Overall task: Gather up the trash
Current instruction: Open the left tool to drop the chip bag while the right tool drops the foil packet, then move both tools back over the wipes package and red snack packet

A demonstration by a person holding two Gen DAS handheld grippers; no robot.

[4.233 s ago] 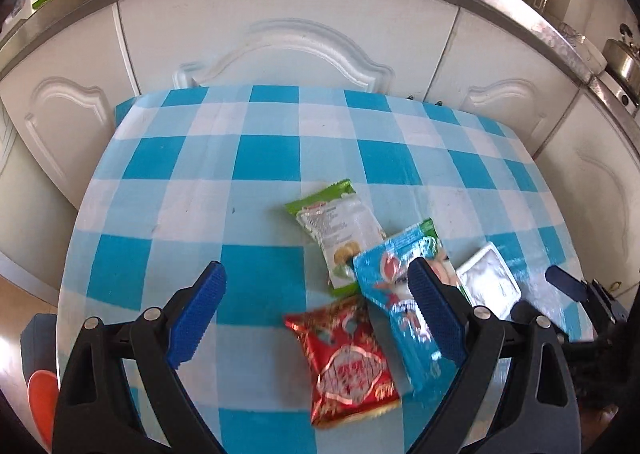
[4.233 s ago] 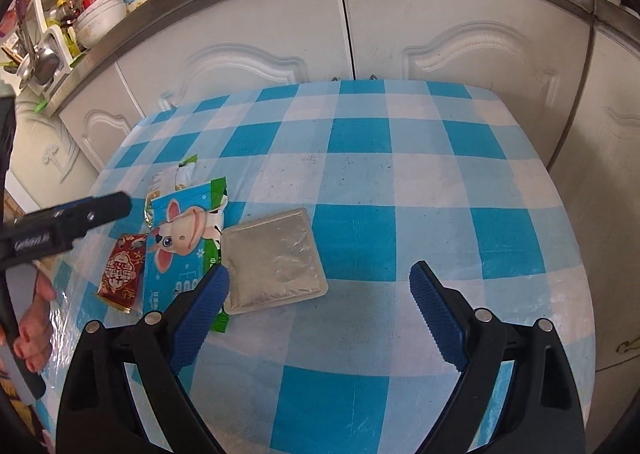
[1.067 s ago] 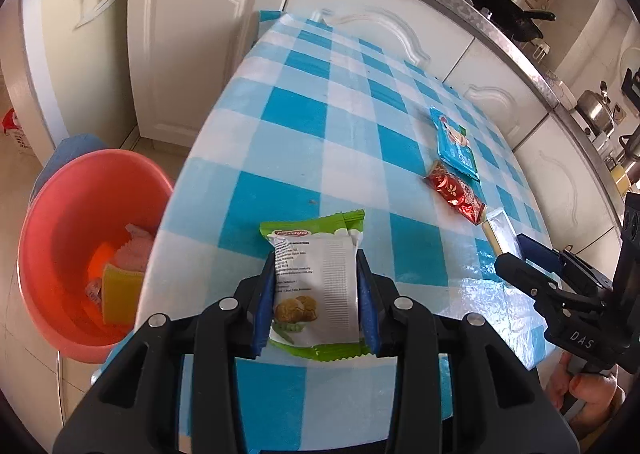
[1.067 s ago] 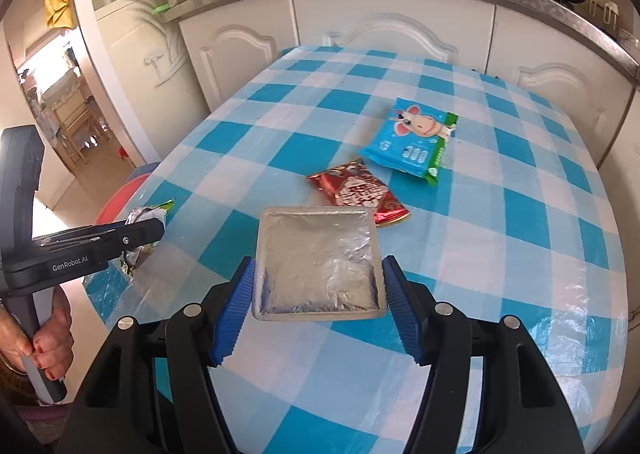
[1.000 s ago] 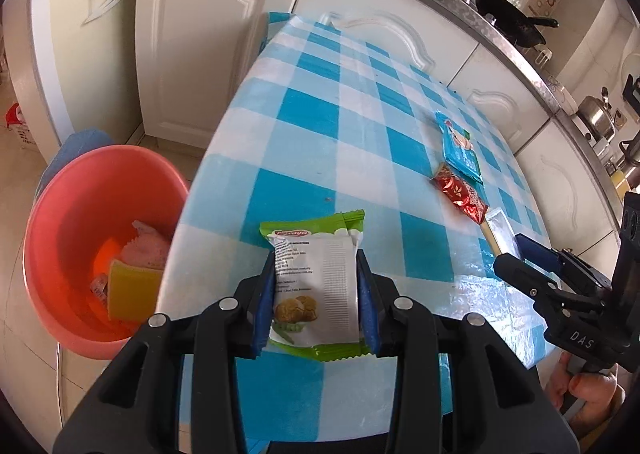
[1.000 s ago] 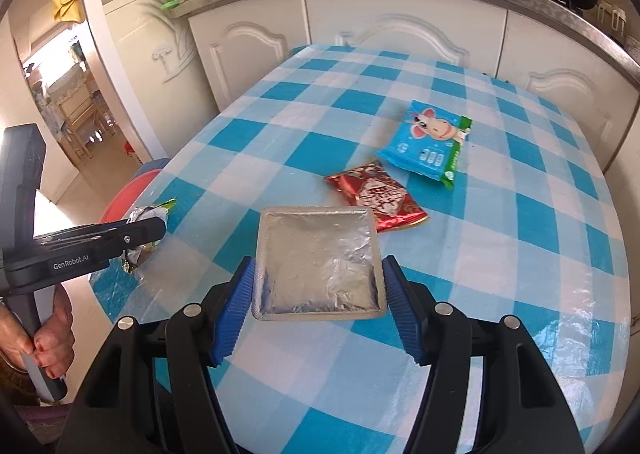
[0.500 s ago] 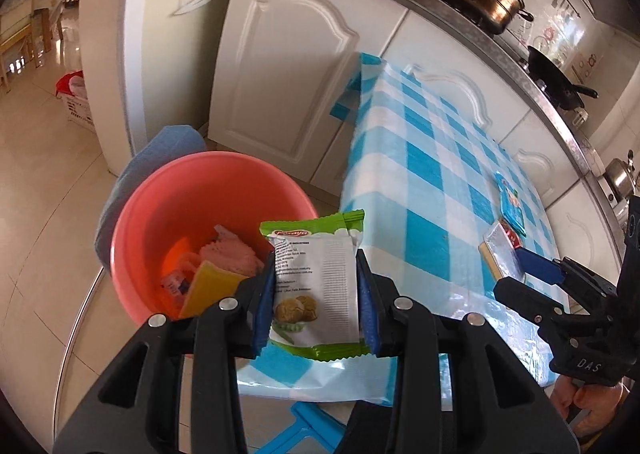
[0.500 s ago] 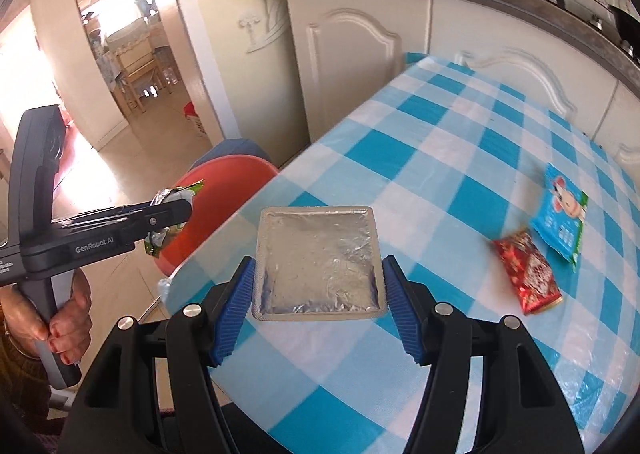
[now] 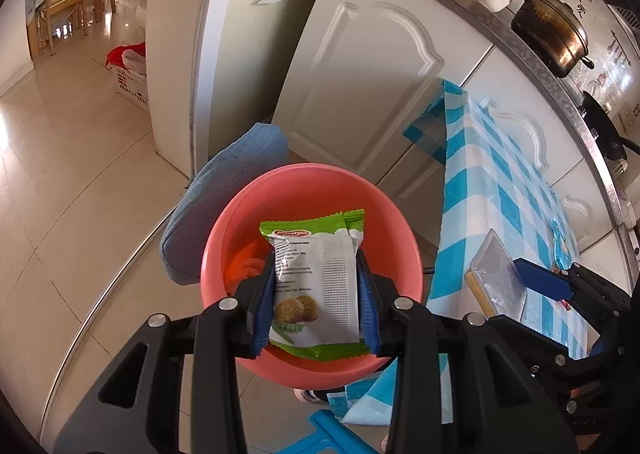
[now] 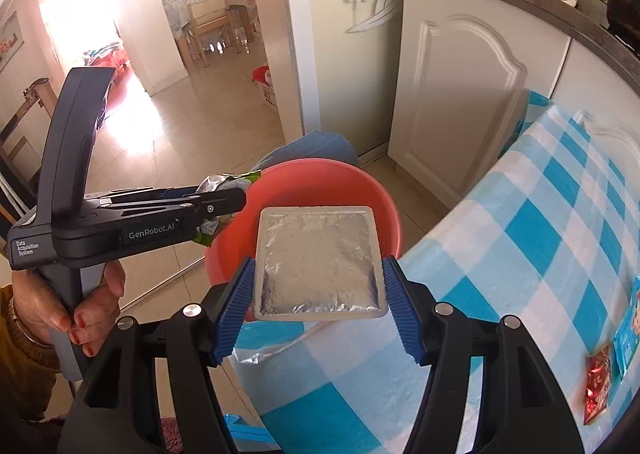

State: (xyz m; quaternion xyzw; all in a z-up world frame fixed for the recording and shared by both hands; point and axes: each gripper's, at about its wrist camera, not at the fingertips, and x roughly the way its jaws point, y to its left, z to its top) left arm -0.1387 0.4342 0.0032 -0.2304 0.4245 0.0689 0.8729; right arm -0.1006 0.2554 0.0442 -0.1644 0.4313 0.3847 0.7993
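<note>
My left gripper (image 9: pixel 316 294) is shut on a green and white snack packet (image 9: pixel 316 278) and holds it over the red plastic basin (image 9: pixel 240 214) on the floor. My right gripper (image 10: pixel 318 294) is shut on a flat silver foil pouch (image 10: pixel 318 262) above the table's edge, next to the basin (image 10: pixel 320 182). The left gripper with its packet also shows in the right wrist view (image 10: pixel 224 202), over the basin's left rim. A red snack packet (image 10: pixel 598 386) and a blue packet (image 10: pixel 628 334) lie on the blue checked tablecloth (image 10: pixel 520 274).
A blue cushion (image 9: pixel 224 194) lies behind the basin. White kitchen cabinets (image 9: pixel 360 74) stand beyond it, with pots on the counter. A white basket (image 9: pixel 128 74) sits on the tiled floor by the doorway. A blue stool (image 9: pixel 320 438) is below the table.
Both grippers picked their packets off the table and carried them left, off the table's end. The left one now hangs over the basin; the right one has come up beside it.
</note>
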